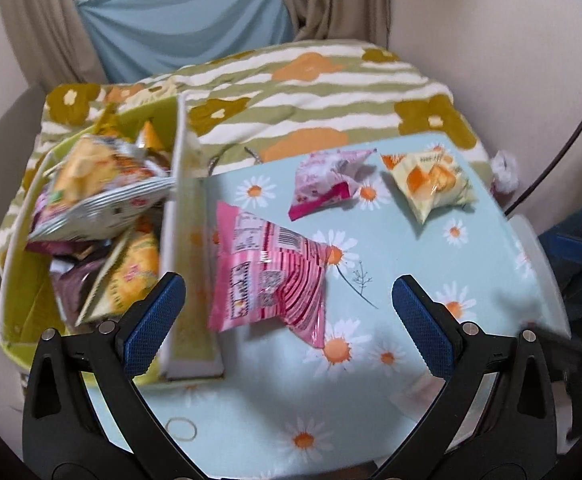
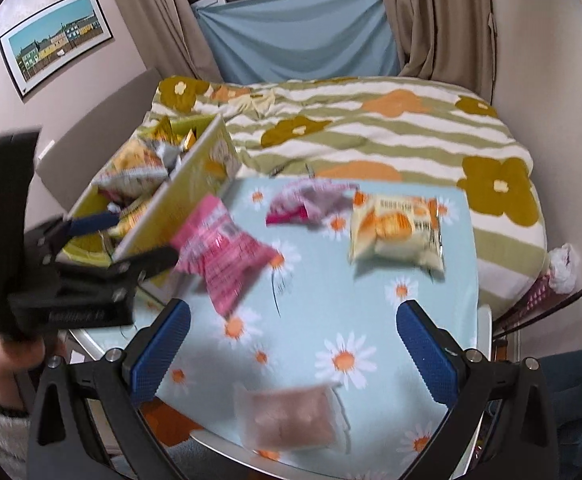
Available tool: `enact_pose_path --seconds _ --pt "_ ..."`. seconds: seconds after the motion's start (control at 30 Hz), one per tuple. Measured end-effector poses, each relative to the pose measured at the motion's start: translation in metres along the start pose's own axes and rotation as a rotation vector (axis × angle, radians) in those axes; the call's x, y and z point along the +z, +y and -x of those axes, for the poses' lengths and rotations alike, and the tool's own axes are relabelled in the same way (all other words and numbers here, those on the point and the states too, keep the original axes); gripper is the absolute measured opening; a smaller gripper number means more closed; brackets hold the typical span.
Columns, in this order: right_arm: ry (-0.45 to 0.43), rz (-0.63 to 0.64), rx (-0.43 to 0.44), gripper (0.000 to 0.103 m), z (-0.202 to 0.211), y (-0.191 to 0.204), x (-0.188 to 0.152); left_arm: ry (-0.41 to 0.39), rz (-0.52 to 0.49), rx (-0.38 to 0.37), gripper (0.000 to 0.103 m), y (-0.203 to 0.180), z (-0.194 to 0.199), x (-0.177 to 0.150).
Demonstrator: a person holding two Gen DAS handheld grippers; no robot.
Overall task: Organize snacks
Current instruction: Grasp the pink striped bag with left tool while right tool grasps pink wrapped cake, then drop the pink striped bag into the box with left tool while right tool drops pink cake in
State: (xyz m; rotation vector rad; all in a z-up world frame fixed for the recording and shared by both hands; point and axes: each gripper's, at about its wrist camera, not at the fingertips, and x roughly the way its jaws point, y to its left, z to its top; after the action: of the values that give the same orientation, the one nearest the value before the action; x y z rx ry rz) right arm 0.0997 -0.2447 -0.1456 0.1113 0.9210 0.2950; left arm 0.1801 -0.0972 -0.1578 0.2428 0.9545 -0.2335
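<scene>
Left wrist view: left hand-held gripper [image 1: 287, 312] is held open, empty, over pink packet [image 1: 269, 268] leaning on box [image 1: 183, 208], already stocked.

Right wrist view: right hand-held gripper [image 2: 293, 344] is spread, empty, above surface [image 2: 391, 312]; yellow packet [image 2: 397, 232] awaits sorting.

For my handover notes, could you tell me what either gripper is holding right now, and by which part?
Nothing is held. The left gripper and right gripper are both open and empty; the pink striped snack bag lies loose beside the yellow-green box.
</scene>
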Motion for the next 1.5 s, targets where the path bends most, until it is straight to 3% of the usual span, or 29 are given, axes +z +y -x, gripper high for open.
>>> enact_pose_path --seconds 0.27,0.47,0.73,0.93,1.0,1.07,1.1,1.5 --pt "0.075 0.003 -0.013 0.103 -0.030 -0.013 -0.046 0.146 -0.215 0.149 0.103 -0.035 -0.068 0.004" --pt "0.106 0.015 -0.017 0.103 -0.046 -0.007 -0.066 0.226 -0.249 0.185 0.102 -0.034 -0.097 0.004" --pt "0.132 0.097 -0.020 0.103 -0.066 0.011 -0.081 0.325 -0.368 0.244 0.103 -0.044 -0.128 -0.005" --pt "0.144 0.147 -0.036 0.103 -0.076 0.018 -0.092 0.350 -0.328 0.157 0.095 -0.037 -0.134 -0.006" --pt "0.148 0.168 -0.046 0.103 -0.078 0.019 -0.096 0.347 -0.321 0.118 0.087 -0.036 -0.133 -0.007" --pt "0.152 0.180 -0.047 0.103 -0.081 0.020 -0.099 0.344 -0.313 0.088 0.070 -0.035 -0.131 -0.008" --pt "0.151 0.179 -0.043 0.103 -0.082 0.020 -0.099 0.341 -0.314 0.074 0.067 -0.035 -0.130 -0.009" --pt "0.155 0.183 -0.035 0.103 -0.083 0.022 -0.099 0.333 -0.295 0.025 0.066 -0.033 -0.126 -0.012"
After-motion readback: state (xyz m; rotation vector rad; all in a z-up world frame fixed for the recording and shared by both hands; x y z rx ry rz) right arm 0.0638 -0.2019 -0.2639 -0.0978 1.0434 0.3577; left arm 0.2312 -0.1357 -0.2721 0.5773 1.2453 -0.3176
